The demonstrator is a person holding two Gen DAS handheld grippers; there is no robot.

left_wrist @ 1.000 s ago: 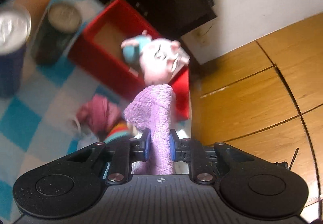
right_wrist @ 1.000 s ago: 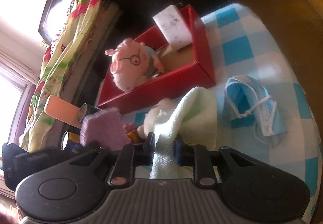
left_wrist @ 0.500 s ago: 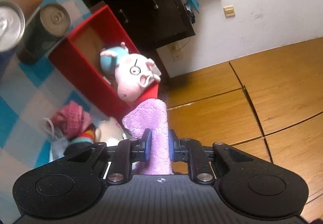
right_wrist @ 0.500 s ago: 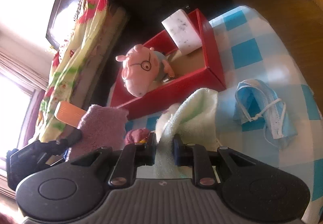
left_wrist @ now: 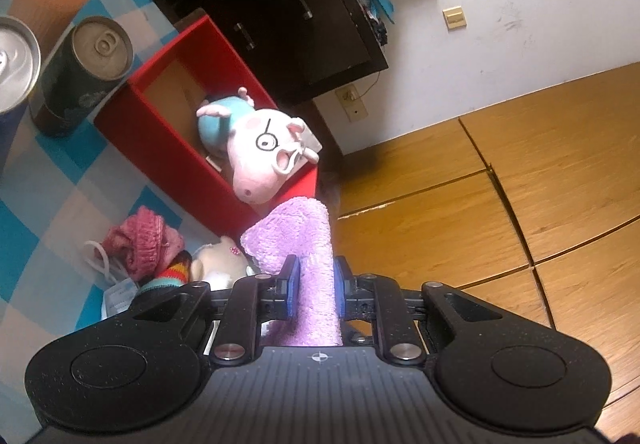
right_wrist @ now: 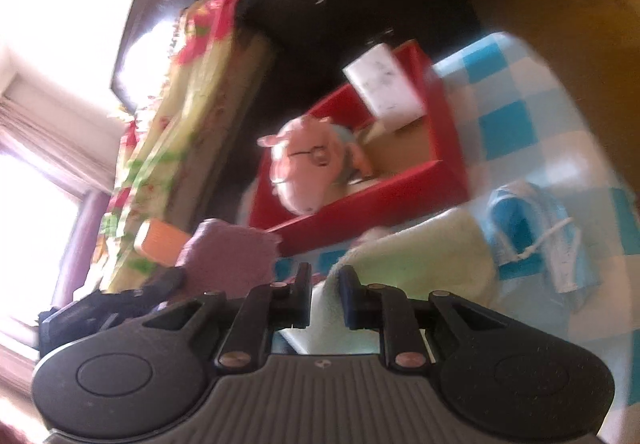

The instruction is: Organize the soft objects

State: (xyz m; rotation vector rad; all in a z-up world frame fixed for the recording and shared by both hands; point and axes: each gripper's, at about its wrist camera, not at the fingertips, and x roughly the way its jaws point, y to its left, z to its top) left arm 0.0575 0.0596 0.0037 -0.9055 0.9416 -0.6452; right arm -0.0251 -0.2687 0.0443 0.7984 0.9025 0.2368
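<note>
the left gripper [left_wrist: 313, 286] is pinching a purple towel [left_wrist: 298, 240] between its blue pads, low in the middle of the left wrist view. above it a red box [left_wrist: 160, 132] is sitting on the blue checked cloth [left_wrist: 36, 180], with a pink pig plush [left_wrist: 262, 148] lying inside. only this view is showing two cans [left_wrist: 84, 72] at upper left, a pink knit piece [left_wrist: 142, 244] at lower left, and the wooden floor [left_wrist: 520, 184] on the right.

the right wrist view is blurred. the right gripper [right_wrist: 325, 294] is standing with a narrow gap between its fingers; a pale green towel [right_wrist: 424, 264] is lying in and beyond that gap, though i cannot tell whether it is gripped. only here are a blue face mask [right_wrist: 536, 240] at right and a flowered bedspread [right_wrist: 168, 124] at left showing.
</note>
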